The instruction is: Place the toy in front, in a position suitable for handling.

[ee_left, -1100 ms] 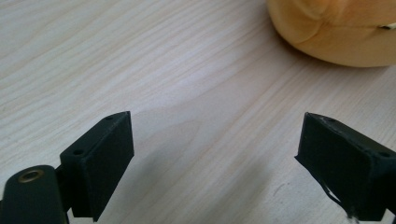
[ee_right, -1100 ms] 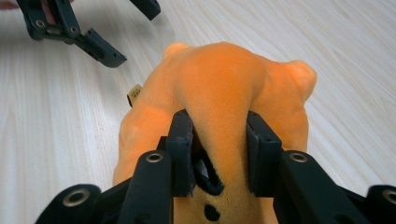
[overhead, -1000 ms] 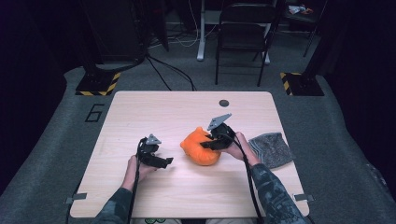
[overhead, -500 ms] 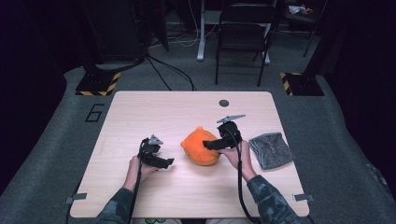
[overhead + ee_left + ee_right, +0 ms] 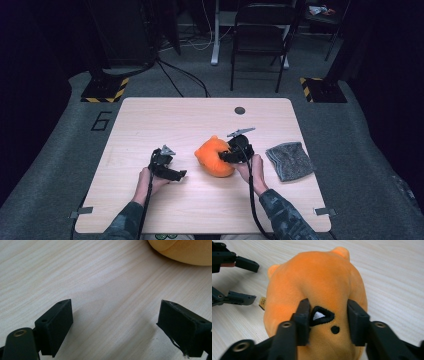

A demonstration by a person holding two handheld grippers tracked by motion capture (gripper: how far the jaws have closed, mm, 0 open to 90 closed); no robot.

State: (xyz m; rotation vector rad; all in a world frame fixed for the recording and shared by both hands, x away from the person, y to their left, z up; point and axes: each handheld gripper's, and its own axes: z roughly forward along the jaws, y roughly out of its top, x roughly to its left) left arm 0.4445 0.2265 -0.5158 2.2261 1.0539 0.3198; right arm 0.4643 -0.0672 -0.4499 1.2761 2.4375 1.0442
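Note:
An orange plush toy (image 5: 214, 156) lies in the middle of the wooden table (image 5: 200, 115). My right gripper (image 5: 228, 156) comes at it from the right. Its jaws have just been closing, and they pinch a fold of the plush (image 5: 317, 277) around a black triangular patch, so the right gripper (image 5: 328, 320) is shut on it. My left gripper (image 5: 180, 175) rests low on the table left of the toy, with nothing between its wide-open jaws. In the left gripper view, the left gripper (image 5: 116, 322) is over bare wood and the plush's edge (image 5: 182, 250) is at the top right.
A folded grey cloth (image 5: 290, 160) lies on the table at the right, beside the right hand. A small dark round disc (image 5: 240, 110) sits near the far edge. A chair (image 5: 260, 45) and cables stand on the floor beyond the table.
The right gripper has shifted slightly at the plush's right side, and its top plate has changed tilt. The plush and the left gripper have stayed in place.

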